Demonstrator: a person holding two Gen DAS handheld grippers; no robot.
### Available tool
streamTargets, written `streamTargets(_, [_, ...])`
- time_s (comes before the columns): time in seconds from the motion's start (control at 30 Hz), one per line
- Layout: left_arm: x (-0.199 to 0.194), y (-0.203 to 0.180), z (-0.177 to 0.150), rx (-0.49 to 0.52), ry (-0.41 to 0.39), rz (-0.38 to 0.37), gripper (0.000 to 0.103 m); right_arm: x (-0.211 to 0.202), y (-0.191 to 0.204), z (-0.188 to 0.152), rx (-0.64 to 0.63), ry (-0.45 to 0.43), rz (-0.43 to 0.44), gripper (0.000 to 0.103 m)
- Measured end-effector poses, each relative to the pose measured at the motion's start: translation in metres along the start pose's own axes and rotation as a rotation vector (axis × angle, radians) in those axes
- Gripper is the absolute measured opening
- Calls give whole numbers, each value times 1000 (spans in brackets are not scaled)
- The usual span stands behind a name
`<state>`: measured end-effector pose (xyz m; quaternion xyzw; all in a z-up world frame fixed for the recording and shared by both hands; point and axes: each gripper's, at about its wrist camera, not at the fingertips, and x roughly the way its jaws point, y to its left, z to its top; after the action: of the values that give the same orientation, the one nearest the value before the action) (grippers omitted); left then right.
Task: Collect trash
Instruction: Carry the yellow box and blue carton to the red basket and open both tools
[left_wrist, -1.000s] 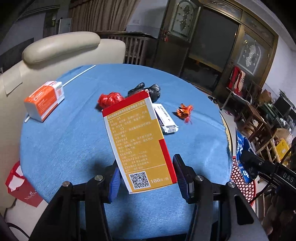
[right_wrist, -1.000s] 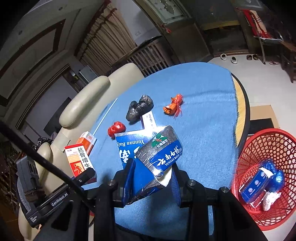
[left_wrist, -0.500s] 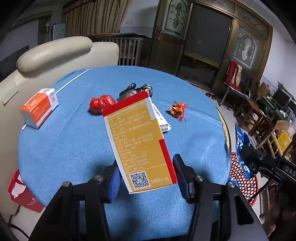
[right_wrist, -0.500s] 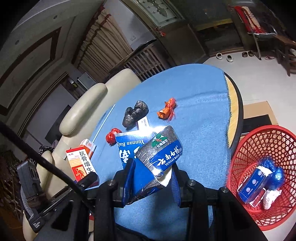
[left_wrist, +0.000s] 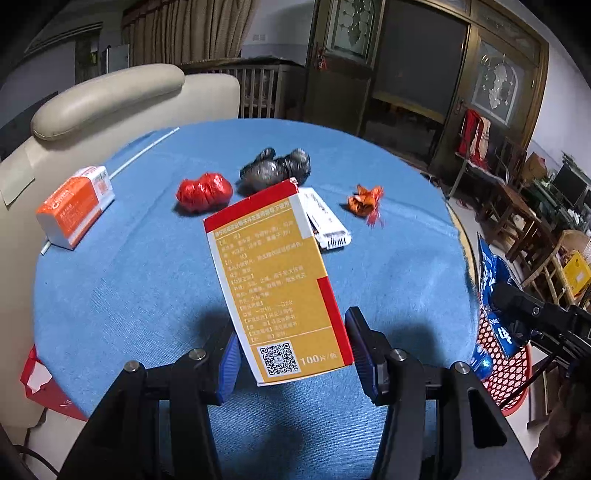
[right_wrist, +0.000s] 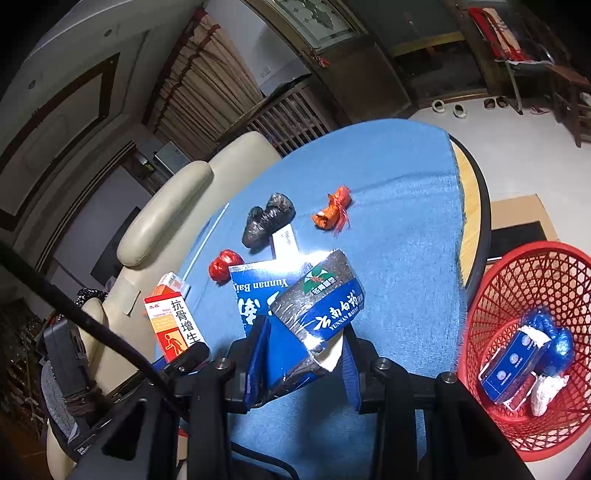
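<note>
My left gripper (left_wrist: 293, 354) is shut on a yellow and red medicine box (left_wrist: 277, 284), held above the blue table (left_wrist: 129, 280). My right gripper (right_wrist: 304, 354) is shut on a crumpled blue toothpaste box (right_wrist: 314, 306), held above the table's near edge. A red basket (right_wrist: 524, 332) stands on the floor to the right with blue packaging inside. On the table lie a red wad (left_wrist: 204, 191), a black bag wad (left_wrist: 275, 170), an orange wrapper (left_wrist: 364, 203), a white box (left_wrist: 325, 221) and an orange box (left_wrist: 74, 206).
A cream chair (left_wrist: 110, 99) stands behind the table on the left. A red paper bag (left_wrist: 40, 384) hangs low at the left. Wooden chairs and clutter (left_wrist: 535, 206) fill the right. A flat cardboard sheet (right_wrist: 517, 218) lies on the floor beyond the basket.
Both grippers have pulled back slightly from the table with their boxes still held. The right gripper's view has shifted so that the red basket sits closer.
</note>
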<state>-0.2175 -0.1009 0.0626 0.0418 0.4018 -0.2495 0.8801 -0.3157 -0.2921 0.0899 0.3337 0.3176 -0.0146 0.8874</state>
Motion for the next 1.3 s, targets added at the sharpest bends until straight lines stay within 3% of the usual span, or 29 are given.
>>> streamTargets(0.7, [-1,-1,10,8,-17,21,55,4,-6,3,10,2,-5,39])
streamTargets(1.3, [34,-96,27,170,47,40,55,-21,-87,10,133,-52,11,39])
